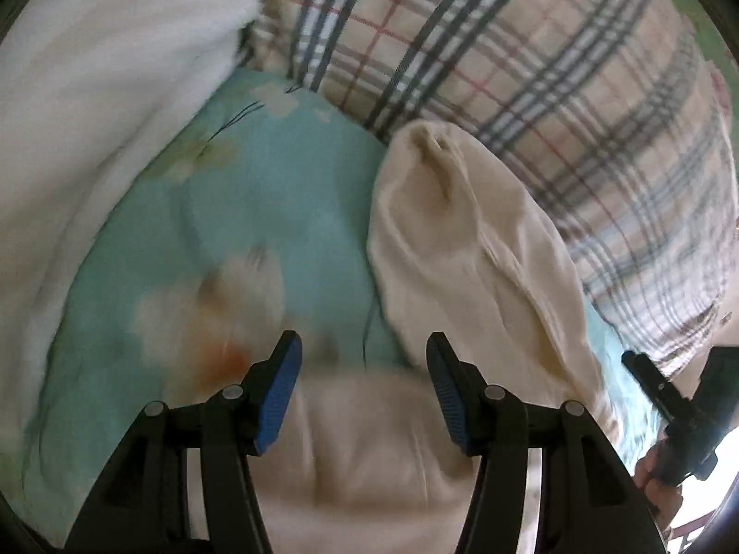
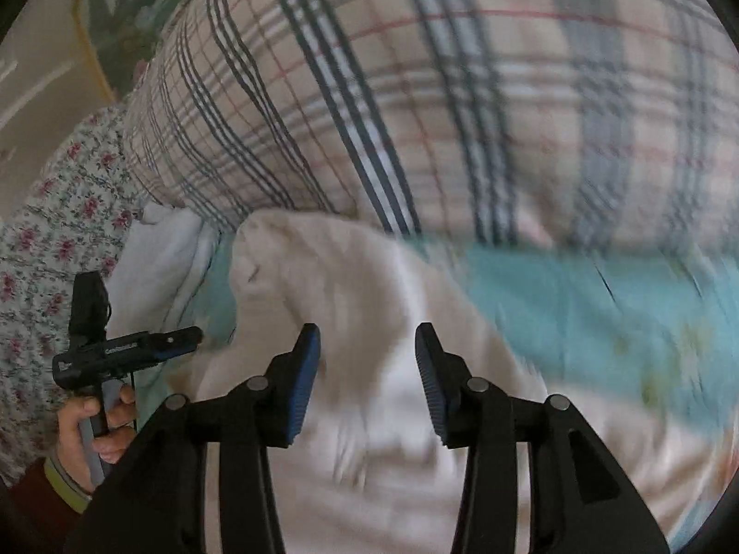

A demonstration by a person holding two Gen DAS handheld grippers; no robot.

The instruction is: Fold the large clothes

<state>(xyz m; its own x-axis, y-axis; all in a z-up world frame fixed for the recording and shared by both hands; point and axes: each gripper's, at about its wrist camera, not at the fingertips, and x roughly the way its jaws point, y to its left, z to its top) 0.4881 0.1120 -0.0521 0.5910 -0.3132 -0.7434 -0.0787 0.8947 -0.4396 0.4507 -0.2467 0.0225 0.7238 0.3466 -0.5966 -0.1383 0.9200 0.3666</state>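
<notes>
Left gripper [image 1: 365, 369] and right gripper [image 2: 367, 360], jaws spread wide, nothing held; cream garment [image 1: 471, 240] lies beneath and ahead of both, on the floral bedsheet [image 1: 221, 212]

The garment [image 1: 466, 249] lies on the bed sheet [image 1: 258, 212], running from under the left tool [image 1: 365, 390] forward and to its right. Left of that tool sits a heaped blanket [image 1: 106, 106]; ahead, behind the garment, a big pillow [image 1: 531, 74]. From the right tool [image 2: 367, 381], the garment [image 2: 351, 286] spreads beneath and ahead, the pillow [image 2: 415, 92] beyond, the left tool [image 2: 184, 339] far left.
</notes>
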